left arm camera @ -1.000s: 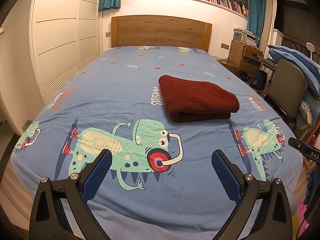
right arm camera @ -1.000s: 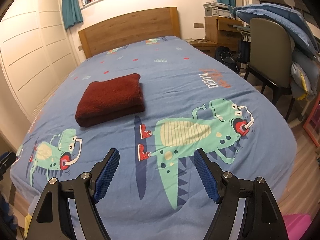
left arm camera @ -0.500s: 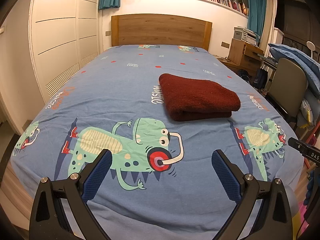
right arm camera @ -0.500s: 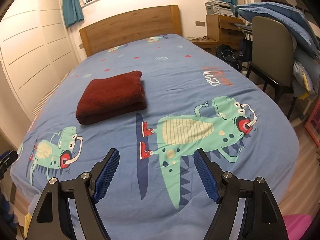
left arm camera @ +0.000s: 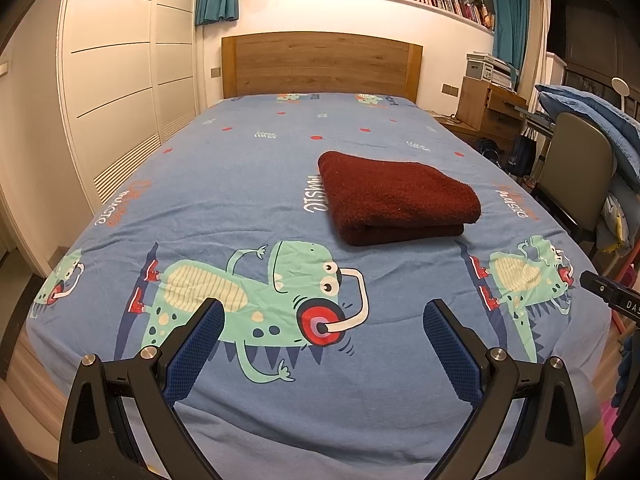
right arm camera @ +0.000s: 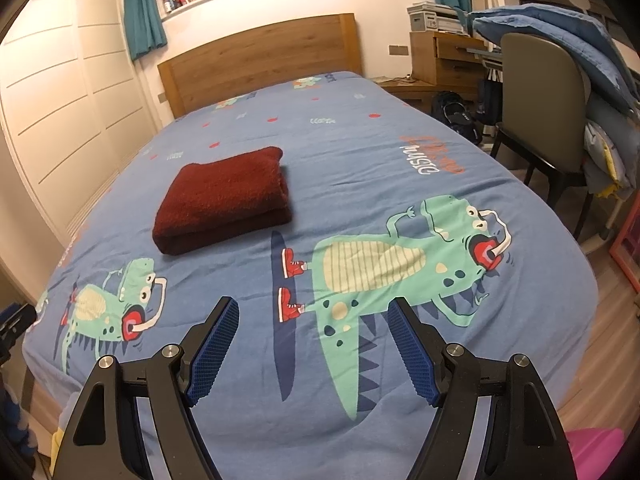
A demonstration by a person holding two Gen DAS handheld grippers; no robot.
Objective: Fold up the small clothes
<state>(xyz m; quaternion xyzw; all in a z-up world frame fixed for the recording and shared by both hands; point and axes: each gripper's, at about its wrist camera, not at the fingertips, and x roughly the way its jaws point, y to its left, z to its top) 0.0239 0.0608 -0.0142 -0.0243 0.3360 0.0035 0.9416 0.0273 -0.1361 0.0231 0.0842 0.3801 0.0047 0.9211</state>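
Blue dinosaur-print bed (left arm camera: 248, 184) fills both views. Dark red folded cloth (left arm camera: 394, 196) lying mid-bed, slightly larger in frame than a second ago — cameras nudged closer, little else changed. Looks already folded, so probably done or awaiting another piece. Left tongs (left arm camera: 323, 340) and right tongs (right arm camera: 314, 338) spread wide, gripping nothing — well short of the cloth.

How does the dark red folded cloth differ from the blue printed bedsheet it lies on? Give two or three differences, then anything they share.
The dark red folded cloth is plain, while the bedsheet carries cartoon dinosaurs and lettering. The cloth looks thick and fuzzy; the sheet looks thin and smooth. The cloth is folded into a compact stack, whereas the sheet is spread flat across the bed. Both are fabric, and neither is touched by a gripper.
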